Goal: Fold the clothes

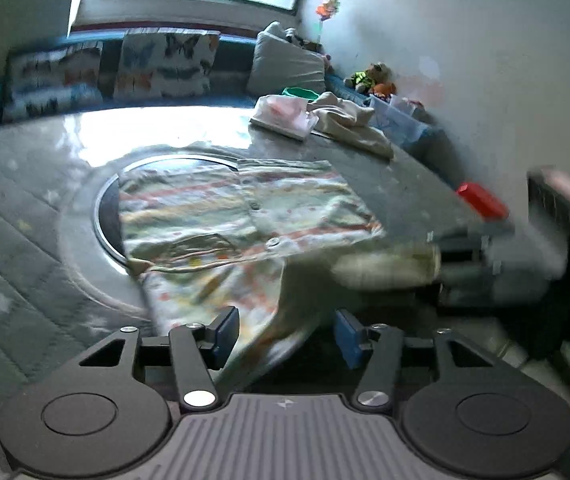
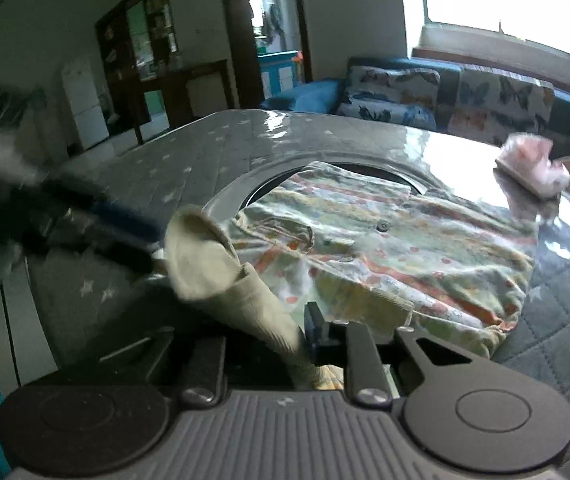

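Note:
A small patterned shirt (image 1: 241,208) with orange and green stripes and buttons lies on the grey quilted table (image 1: 25,220), partly over a round inset. It also shows in the right wrist view (image 2: 397,240). My left gripper (image 1: 287,338) is open, its blue pads either side of the shirt's near hanging edge. My right gripper (image 2: 301,336) is shut on the shirt's beige ribbed sleeve (image 2: 241,292), held up off the table. The right gripper appears blurred at the right of the left wrist view (image 1: 485,256), and the left gripper blurred at the left of the right wrist view (image 2: 97,228).
A folded pink garment (image 1: 285,114) and a beige garment (image 1: 349,124) lie at the table's far right corner. A red object (image 1: 481,200) sits by the table's right edge. A sofa with butterfly cushions (image 2: 445,96) stands behind the table.

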Demonstrator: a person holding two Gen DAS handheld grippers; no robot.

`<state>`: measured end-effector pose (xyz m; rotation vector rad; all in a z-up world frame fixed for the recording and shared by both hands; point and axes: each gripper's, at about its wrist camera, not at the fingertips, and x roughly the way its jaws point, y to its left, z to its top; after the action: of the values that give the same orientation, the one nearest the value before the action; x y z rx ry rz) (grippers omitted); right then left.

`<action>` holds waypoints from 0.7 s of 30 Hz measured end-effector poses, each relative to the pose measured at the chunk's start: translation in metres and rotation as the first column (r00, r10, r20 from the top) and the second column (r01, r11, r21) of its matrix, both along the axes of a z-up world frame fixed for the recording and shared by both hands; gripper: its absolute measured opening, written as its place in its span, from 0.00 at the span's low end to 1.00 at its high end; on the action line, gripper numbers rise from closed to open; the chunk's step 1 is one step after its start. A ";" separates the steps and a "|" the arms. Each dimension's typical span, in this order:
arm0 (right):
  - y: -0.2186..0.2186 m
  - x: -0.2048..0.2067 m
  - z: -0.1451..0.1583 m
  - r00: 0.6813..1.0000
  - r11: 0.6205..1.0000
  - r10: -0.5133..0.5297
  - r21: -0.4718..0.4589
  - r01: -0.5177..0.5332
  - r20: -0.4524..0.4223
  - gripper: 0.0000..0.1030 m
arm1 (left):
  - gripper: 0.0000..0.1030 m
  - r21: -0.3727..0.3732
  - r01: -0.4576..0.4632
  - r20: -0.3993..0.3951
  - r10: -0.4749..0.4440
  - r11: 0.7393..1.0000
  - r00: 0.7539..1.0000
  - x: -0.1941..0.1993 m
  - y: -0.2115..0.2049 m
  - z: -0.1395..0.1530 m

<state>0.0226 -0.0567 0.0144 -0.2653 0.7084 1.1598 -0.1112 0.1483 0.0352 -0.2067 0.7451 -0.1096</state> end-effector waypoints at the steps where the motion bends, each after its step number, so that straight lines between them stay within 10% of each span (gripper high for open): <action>1: 0.000 0.002 0.001 1.000 1.000 -0.006 0.002 0.006 -0.008 0.18 | 0.54 0.029 0.009 0.004 -0.010 1.000 1.000 -0.003 -0.002 -0.002; 12: 0.002 0.007 0.002 0.999 0.999 -0.039 0.014 0.040 -0.030 0.17 | 0.52 0.394 0.073 0.041 -0.096 0.916 0.995 0.004 -0.028 -0.031; 21: -0.007 -0.010 0.001 0.999 0.997 -0.039 0.060 0.040 -0.011 0.08 | 0.07 0.493 0.127 0.071 -0.185 0.860 0.980 -0.008 -0.031 -0.035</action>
<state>0.0128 -0.0640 0.0154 -0.1947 0.6837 1.1435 -0.1196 0.1175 -0.0003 0.3438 0.6503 -0.0836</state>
